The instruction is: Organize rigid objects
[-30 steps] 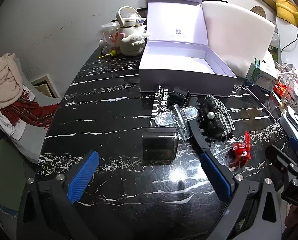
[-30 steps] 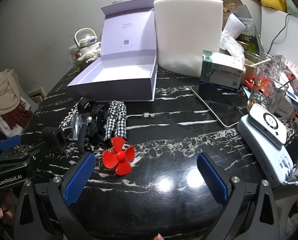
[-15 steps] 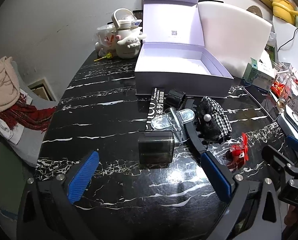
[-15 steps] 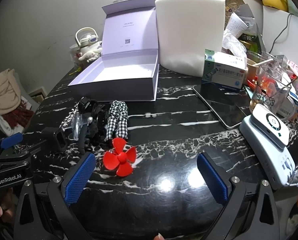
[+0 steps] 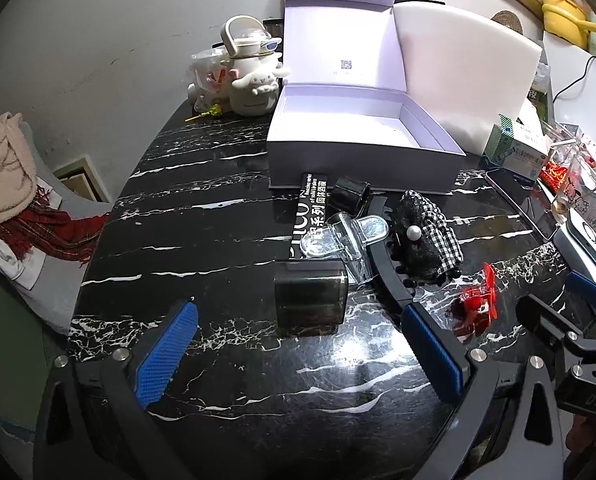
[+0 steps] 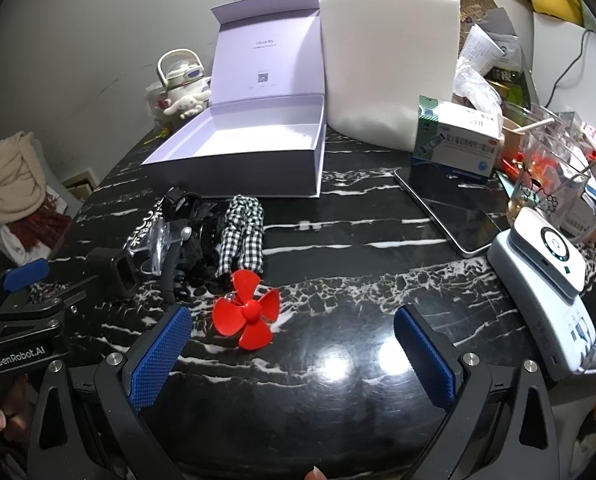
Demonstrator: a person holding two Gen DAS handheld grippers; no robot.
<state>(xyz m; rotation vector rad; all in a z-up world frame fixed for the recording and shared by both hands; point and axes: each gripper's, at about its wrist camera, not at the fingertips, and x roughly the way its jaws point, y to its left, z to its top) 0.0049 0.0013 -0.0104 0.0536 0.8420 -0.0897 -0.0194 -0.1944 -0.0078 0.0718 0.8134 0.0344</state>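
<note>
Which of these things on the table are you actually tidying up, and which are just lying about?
Likely part of the job:
lavender box, open and empty
dark square case
clear clip
black headband
checked hair bow
red fan blade

Just lying about:
white foam block
medicine carton
tablet
cartoon kettle
</note>
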